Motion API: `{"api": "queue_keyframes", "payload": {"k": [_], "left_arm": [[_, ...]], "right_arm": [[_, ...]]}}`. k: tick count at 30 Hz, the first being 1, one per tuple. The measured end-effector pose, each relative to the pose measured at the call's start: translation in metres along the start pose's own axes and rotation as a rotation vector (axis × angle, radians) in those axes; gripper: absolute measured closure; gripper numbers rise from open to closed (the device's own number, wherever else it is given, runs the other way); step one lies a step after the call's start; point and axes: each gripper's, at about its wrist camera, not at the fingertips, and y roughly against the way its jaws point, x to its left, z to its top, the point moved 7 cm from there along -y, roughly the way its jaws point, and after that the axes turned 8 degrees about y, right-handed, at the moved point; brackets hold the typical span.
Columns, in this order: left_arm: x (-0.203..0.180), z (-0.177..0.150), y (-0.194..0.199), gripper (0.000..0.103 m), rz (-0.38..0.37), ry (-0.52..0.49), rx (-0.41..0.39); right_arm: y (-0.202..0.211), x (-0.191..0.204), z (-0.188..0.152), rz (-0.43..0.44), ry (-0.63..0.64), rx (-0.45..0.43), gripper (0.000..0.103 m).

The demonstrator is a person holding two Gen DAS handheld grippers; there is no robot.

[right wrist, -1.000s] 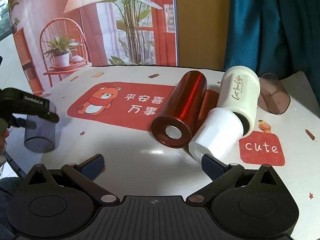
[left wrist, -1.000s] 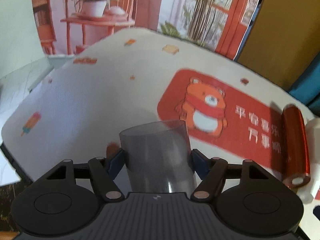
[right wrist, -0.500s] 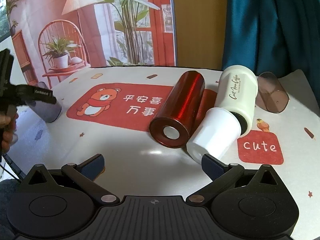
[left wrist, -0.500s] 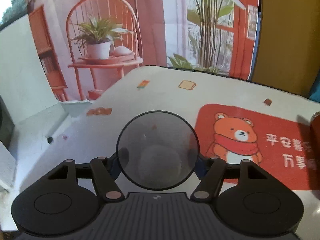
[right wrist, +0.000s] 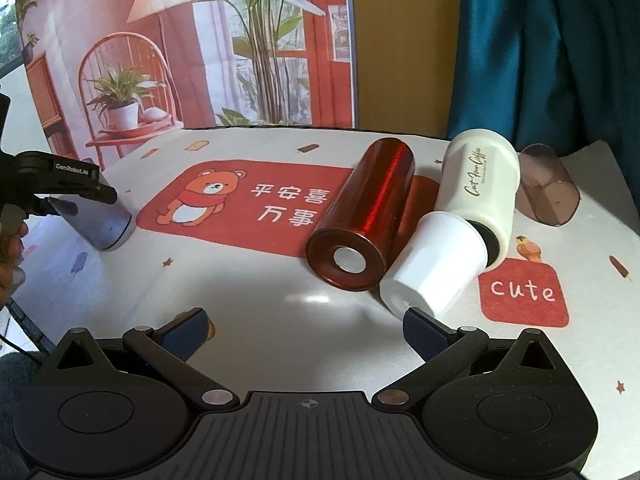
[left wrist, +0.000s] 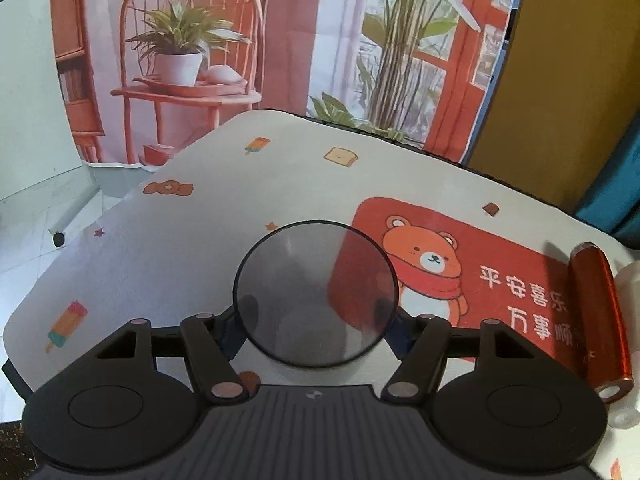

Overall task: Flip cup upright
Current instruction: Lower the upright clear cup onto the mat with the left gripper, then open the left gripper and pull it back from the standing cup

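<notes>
Since half a second ago you have swung the left gripper (left wrist: pixel 316 330) a little to the right, so the bear mat and the red tumbler (left wrist: pixel 600 320) now show more fully past the cup (left wrist: pixel 316 296); the cup itself sits the same way between the fingers, and your right gripper has hardly moved.

Through your left wrist camera, the grey see-through cup fills the gap between the two fingers, its round end facing the lens, and both blue pads press against its sides, so this gripper is clamped on the cup. Behind it lies the tablecloth (left wrist: pixel 200 240) with its red bear panel (left wrist: pixel 460 276). At the right edge the red tumbler lies on its side, with something white just beyond it.

Through your right wrist camera, your right gripper (right wrist: pixel 306 330) hangs low over the tablecloth with its fingers wide apart and nothing between them. At far left you can see the left gripper (right wrist: pixel 60 182) holding the cup (right wrist: pixel 100 220) tilted, its closed end pointing down and to the right, at or just above the cloth. In the middle the red tumbler (right wrist: pixel 364 216) lies on its side, touching a white cup (right wrist: pixel 436 260) that rests against a cream bottle (right wrist: pixel 480 184). A brown see-through cup (right wrist: pixel 546 190) lies on its side just beyond them
</notes>
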Motion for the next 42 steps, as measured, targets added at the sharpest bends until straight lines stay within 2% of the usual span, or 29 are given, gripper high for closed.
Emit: {"api": "queue_keyframes", "payload": {"k": [4, 10, 13, 15, 19, 24, 29, 36, 42], "left_arm": [[-0.005, -0.010, -0.005, 0.033, 0.005, -0.045, 0.039], [-0.008, -0.016, -0.004, 0.031, 0.005, -0.054, 0.044], [-0.010, -0.015, 0.002, 0.003, -0.019, -0.044, 0.045], [-0.009, -0.015, 0.008, 0.002, -0.015, -0.040, 0.030], [-0.003, -0.017, 0.017, 0.002, -0.022, -0.011, 0.062], [0.006, -0.017, 0.043, 0.000, -0.040, -0.004, 0.053], [0.019, -0.013, 0.080, 0.000, -0.040, -0.030, 0.032], [0.038, -0.002, 0.137, 0.000, 0.032, -0.063, -0.033], [0.036, -0.008, 0.174, 0.000, 0.000, -0.054, -0.046]], "right_arm": [[-0.002, 0.001, 0.000, 0.007, 0.005, 0.008, 0.000], [0.000, 0.001, -0.001, 0.006, 0.003, 0.008, 0.000], [0.002, -0.001, 0.000, 0.006, -0.007, 0.004, 0.000], [0.003, -0.002, 0.001, 0.006, -0.010, 0.003, 0.000], [0.008, -0.004, 0.006, 0.011, -0.027, -0.002, 0.000], [0.020, -0.002, 0.021, 0.033, -0.043, -0.012, 0.000], [0.039, 0.006, 0.043, 0.059, -0.058, -0.030, 0.000], [0.065, 0.019, 0.066, 0.077, -0.092, -0.035, 0.000], [0.088, 0.033, 0.073, 0.081, -0.078, -0.046, 0.000]]}}
